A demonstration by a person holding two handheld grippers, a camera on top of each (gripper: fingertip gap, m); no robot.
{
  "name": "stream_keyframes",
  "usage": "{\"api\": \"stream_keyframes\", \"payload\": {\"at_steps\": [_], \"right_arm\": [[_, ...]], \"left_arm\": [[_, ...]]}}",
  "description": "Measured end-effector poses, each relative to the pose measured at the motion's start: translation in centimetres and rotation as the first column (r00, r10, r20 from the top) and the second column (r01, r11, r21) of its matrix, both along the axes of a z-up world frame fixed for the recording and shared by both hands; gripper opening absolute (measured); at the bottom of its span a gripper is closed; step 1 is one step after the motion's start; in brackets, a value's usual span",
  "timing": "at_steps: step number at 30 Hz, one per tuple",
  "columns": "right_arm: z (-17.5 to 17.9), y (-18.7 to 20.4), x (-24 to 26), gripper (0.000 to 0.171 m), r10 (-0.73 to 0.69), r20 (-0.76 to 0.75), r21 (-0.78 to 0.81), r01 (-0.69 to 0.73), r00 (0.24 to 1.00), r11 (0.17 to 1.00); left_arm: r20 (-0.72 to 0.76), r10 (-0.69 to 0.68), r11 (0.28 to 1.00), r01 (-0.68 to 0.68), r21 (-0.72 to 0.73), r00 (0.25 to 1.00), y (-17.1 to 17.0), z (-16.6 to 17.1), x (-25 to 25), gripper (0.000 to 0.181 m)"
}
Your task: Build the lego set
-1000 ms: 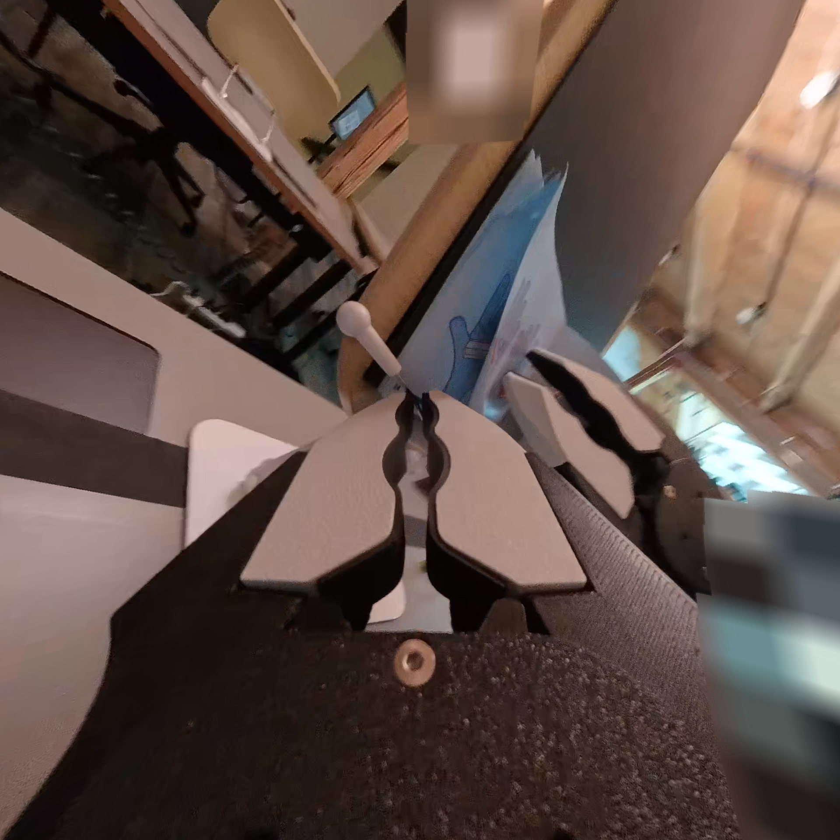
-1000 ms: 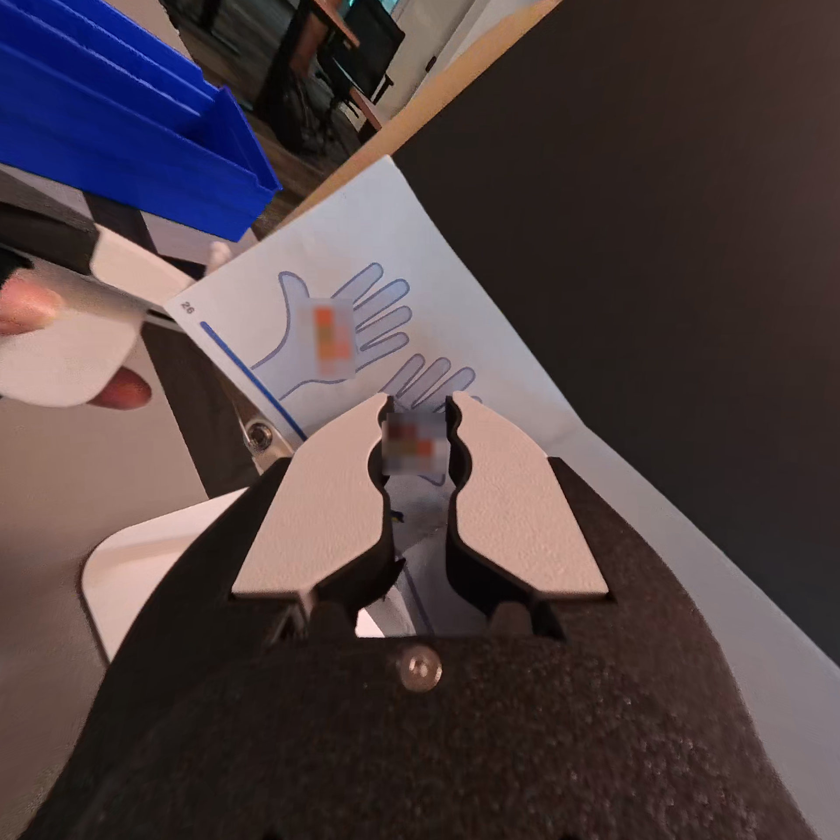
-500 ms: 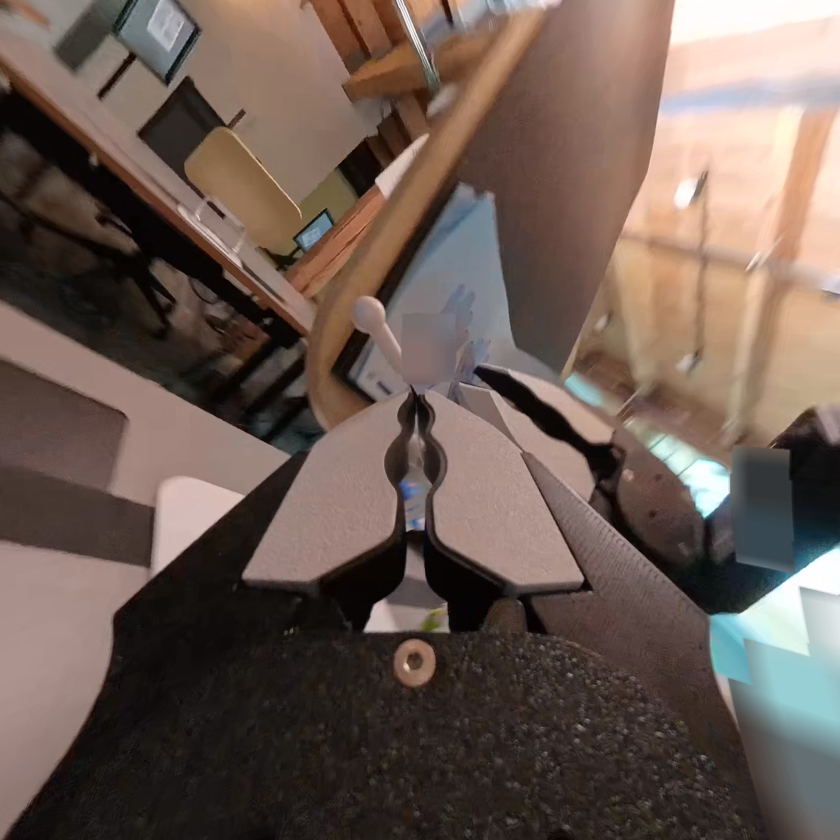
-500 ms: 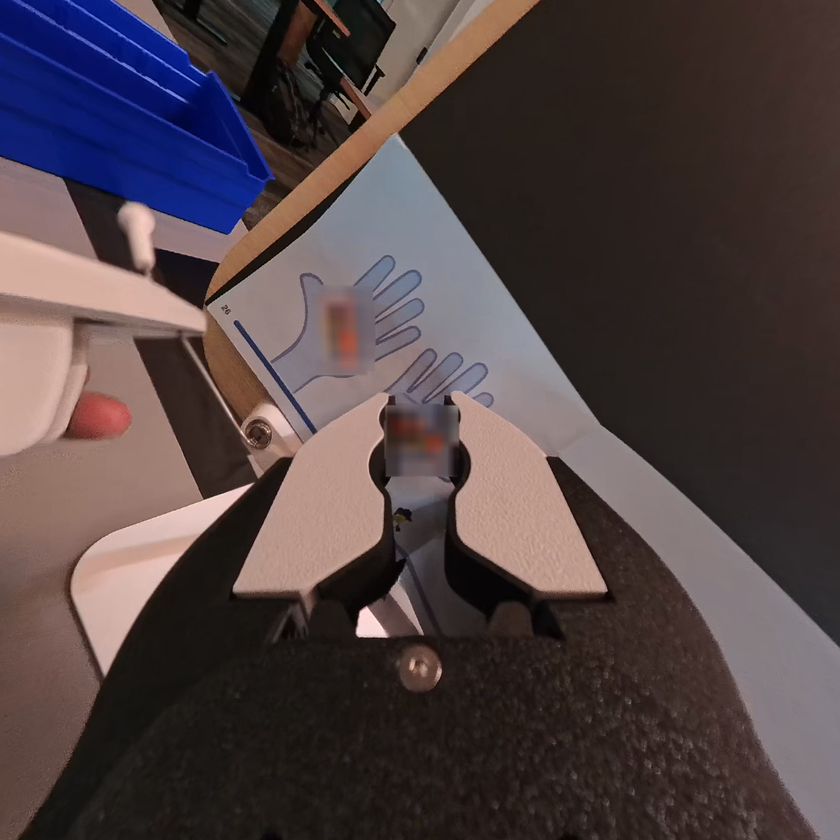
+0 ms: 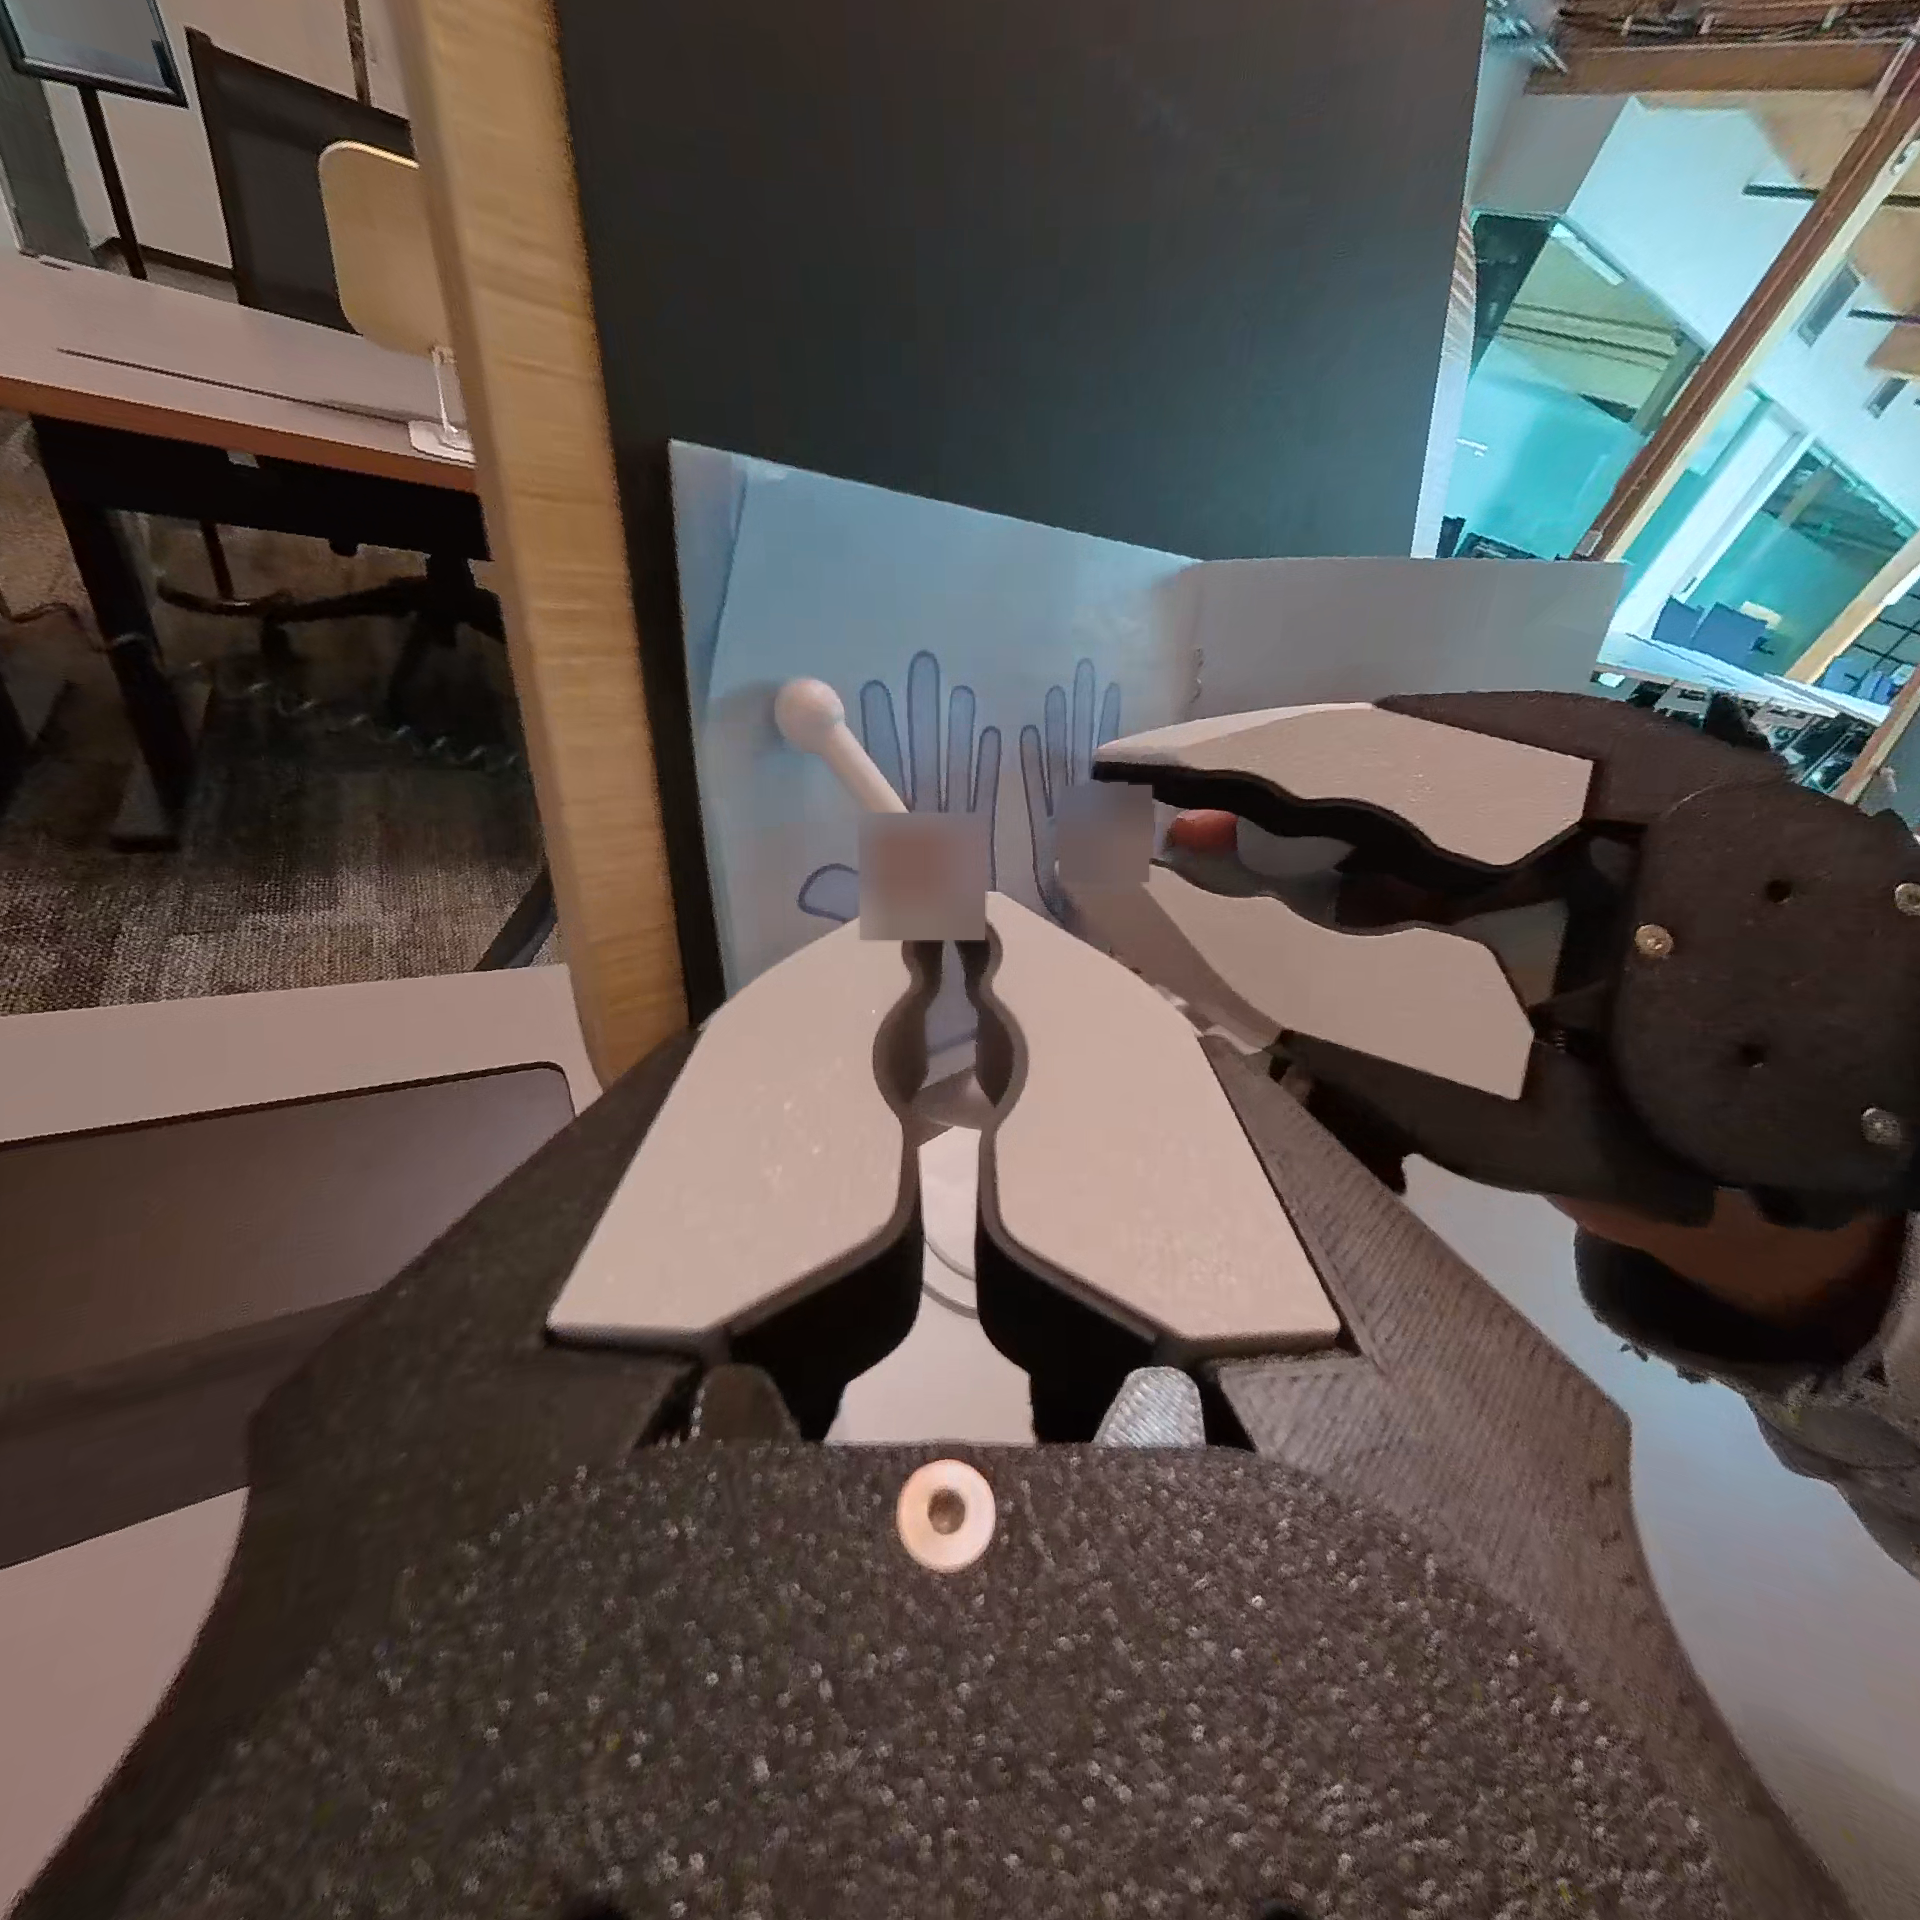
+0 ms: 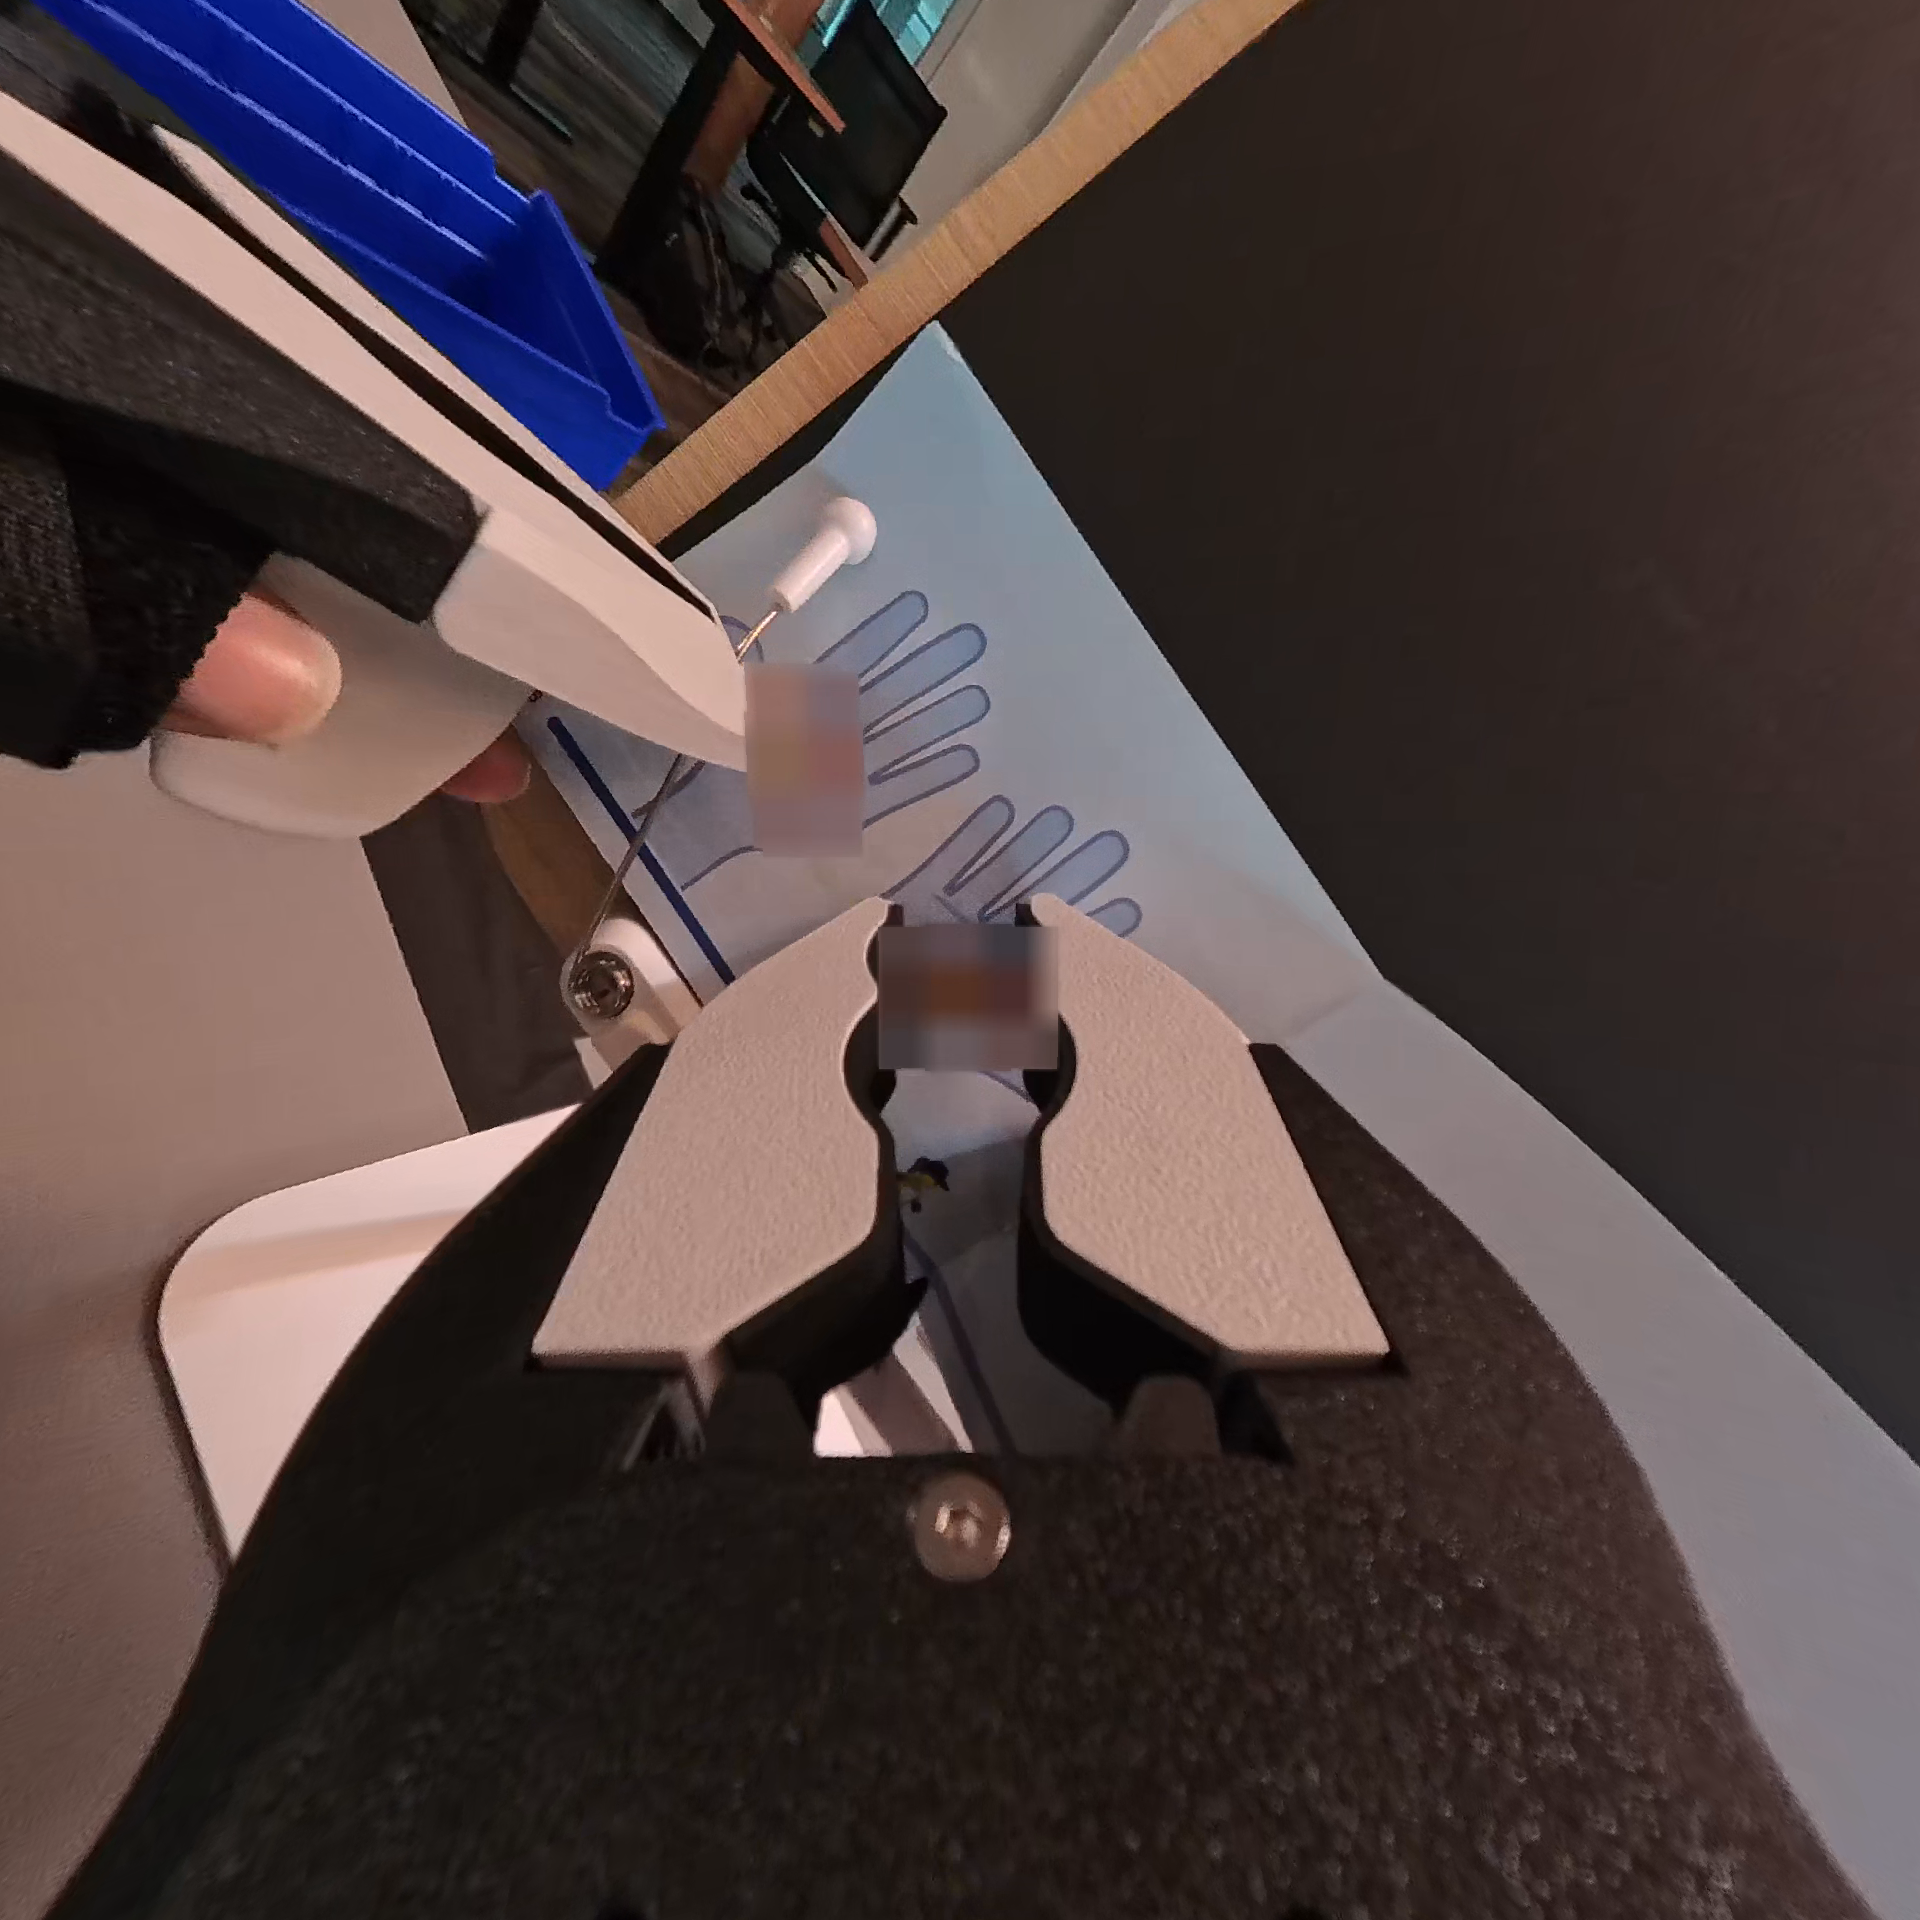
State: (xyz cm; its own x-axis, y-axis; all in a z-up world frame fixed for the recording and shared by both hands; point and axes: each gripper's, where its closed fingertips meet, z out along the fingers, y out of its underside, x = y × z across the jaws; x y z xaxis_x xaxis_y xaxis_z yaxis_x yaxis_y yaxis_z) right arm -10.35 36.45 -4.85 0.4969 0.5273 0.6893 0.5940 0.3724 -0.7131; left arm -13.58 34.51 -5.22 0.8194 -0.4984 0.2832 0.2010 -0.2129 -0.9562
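Paper instruction page [image 5: 748, 644], pale blue with outlined hands, leans on the dark panel [image 5: 987, 208]. Your left gripper [image 5: 951, 940] nears the white-knobbed wire clip [image 5: 808, 710], and your right gripper [image 6: 961, 920] sits slightly parted. Blur hides whether either grasps anything.

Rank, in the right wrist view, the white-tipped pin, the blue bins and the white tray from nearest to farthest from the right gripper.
From the right gripper:
1. White tray: just below-left, beside the gripper body.
2. White-tipped pin: ahead and up-left, standing in front of the instruction sheet.
3. Blue bins: farthest, top left, beyond the table edge.
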Motion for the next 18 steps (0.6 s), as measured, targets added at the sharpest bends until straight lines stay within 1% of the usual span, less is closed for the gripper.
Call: {"api": "stream_keyframes", "payload": {"at_steps": [3,5,7,9,11,13,15,16,18], "right_arm": [[1.1,-0.9,1.0,0.020,0.043,-0.112,-0.025,-0.046,0.993,0.999],[1.4,-1.0,2.9,0.019,0.002,-0.160,-0.059,-0.012,0.987,0.998],[1.1,-1.0,5.1,0.019,-0.060,-0.171,-0.082,0.046,0.984,0.996],[0.3,-0.7,7.3,0.017,-0.134,-0.146,-0.105,0.119,0.980,0.987],[-0.9,0.1,9.3,0.017,-0.212,-0.091,-0.123,0.200,0.973,0.972],[-1.8,0.9,10.9,0.018,-0.265,-0.055,-0.141,0.255,0.963,0.957],[-2.2,1.7,12.2,0.019,-0.305,-0.041,-0.138,0.297,0.952,0.945],[-2.1,1.9,12.7,0.023,-0.316,-0.048,-0.134,0.307,0.948,0.942],[-1.8,2.3,13.6,0.024,-0.352,-0.061,-0.137,0.341,0.934,0.930]], "left_arm": [[-0.025,0.007,1.000,-0.006,0.015,1.000,-0.1,0.0,-0.1,0.006],[-0.049,0.010,1.000,-0.008,0.029,0.999,-0.1,0.1,-0.2,0.007],[-0.069,0.017,0.999,-0.014,0.035,0.997,-0.2,0.1,-0.3,0.008],[-0.079,0.021,0.999,-0.019,0.036,0.997,-0.3,0.2,-0.4,0.008],[-0.087,0.032,0.999,-0.028,0.036,0.996,-0.4,0.1,-0.5,0.009],[-0.097,0.044,0.999,-0.041,0.032,0.994,-0.6,0.1,-0.7,0.011],[-0.119,0.061,0.998,-0.058,0.026,0.991,-0.9,-0.2,-0.9,0.010],[-0.137,0.074,0.997,-0.072,0.023,0.988,-1.0,-0.5,-1.1,0.010],[-0.181,0.107,0.994,-0.106,0.016,0.978,-1.2,-1.1,-1.6,0.010]]}}
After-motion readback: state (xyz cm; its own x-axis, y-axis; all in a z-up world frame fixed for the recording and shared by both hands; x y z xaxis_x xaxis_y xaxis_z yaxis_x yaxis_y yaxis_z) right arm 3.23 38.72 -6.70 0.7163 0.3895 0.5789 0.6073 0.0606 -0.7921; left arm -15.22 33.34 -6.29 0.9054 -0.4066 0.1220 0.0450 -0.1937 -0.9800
